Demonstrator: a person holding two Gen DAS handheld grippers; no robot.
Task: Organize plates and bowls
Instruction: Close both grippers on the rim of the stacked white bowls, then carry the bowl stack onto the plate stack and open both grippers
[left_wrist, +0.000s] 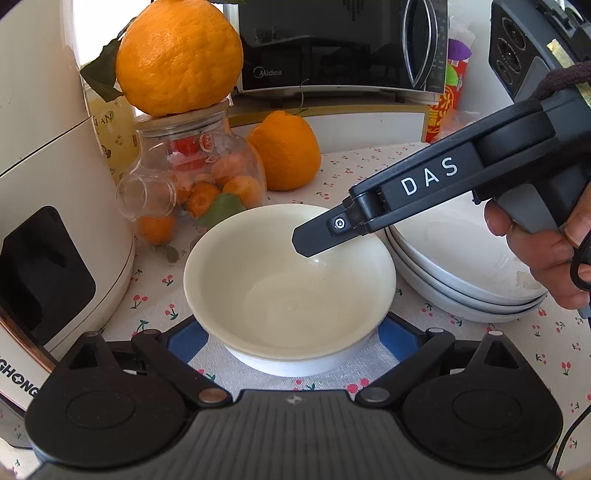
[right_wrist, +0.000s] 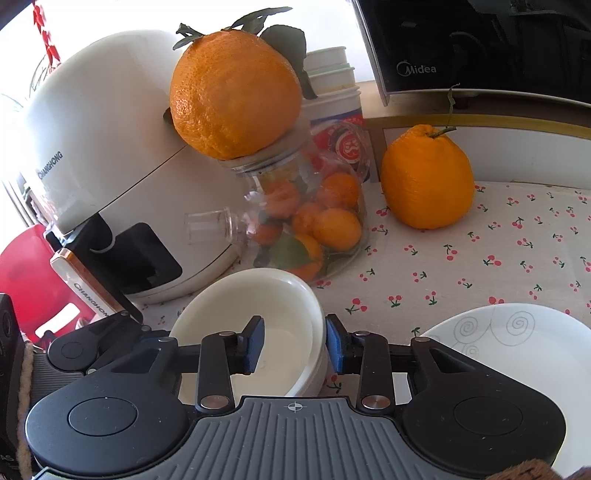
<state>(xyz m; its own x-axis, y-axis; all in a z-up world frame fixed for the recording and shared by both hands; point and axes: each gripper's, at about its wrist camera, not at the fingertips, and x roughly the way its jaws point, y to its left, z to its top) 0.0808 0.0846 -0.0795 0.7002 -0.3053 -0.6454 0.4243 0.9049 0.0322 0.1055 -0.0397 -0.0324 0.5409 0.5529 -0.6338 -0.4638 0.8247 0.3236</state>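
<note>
A cream bowl (left_wrist: 290, 277) nests in a white bowl on the cherry-print tablecloth. My left gripper (left_wrist: 291, 339) is open, its blue pads either side of the stack's base, just apart from it. My right gripper (right_wrist: 295, 345) is open astride the stacked bowls' (right_wrist: 258, 306) right rim, one pad inside, one outside; in the left wrist view its fingertip (left_wrist: 314, 240) hangs over the bowl. A stack of white plates (left_wrist: 469, 273) lies to the right, and shows in the right wrist view (right_wrist: 517, 347).
A white Changhong cooker (left_wrist: 48, 206) stands at the left. A glass jar of small oranges (left_wrist: 199, 173) with a big orange (left_wrist: 177, 55) on top is behind the bowls. Another orange (left_wrist: 284, 151) and a Midea microwave (left_wrist: 332, 44) stand further back.
</note>
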